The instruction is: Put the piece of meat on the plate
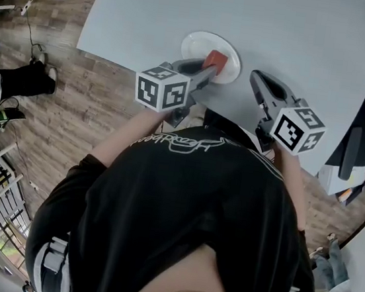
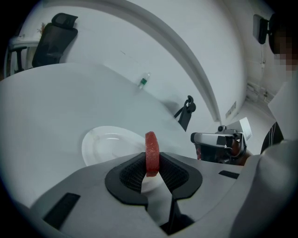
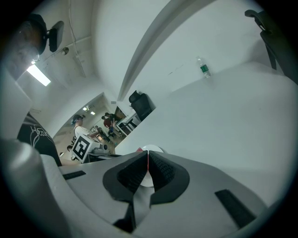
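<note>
Grey tongs pressed together, white plate just beyond, bottle far across pale table

1. The piece of meat is a flat red slab with a rounded top edge. It stands on edge, clamped between the pads of the left tongs.
2. It hangs over the right part of the plate, within the rim; whether it touches the plate cannot be told.
3. The plate is round, white and shallow, lying flat on the pale desk.
</note>
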The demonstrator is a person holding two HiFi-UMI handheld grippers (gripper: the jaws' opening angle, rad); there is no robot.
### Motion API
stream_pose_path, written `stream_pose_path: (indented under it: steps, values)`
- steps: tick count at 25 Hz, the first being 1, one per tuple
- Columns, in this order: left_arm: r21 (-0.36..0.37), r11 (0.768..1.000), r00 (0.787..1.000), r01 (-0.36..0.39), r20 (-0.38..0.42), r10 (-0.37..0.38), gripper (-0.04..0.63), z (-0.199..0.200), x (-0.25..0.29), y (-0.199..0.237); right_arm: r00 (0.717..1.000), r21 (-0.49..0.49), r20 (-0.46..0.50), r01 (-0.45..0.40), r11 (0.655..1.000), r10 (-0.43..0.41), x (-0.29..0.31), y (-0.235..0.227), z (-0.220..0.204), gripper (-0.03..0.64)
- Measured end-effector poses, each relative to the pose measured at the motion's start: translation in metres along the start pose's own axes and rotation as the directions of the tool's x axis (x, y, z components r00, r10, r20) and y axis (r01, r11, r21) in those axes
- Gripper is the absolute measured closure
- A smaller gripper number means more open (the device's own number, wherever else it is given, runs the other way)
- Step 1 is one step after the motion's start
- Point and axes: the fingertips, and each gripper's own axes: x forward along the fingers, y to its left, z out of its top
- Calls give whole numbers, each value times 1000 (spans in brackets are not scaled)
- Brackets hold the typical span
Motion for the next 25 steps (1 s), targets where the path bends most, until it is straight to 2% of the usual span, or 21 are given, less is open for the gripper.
stream_pose_path:
  steps: [9,25]
  values:
    - [25,1000,1000,-14,-23,15,506,-6,4,4,1000,12,-3,5,1000,-5,0,-5,-3,604]
    - [24,1000,999,15,-37,-15,505,-4,7,9,1000,26,-25,4,1000,-4,3,-8,-9,604]
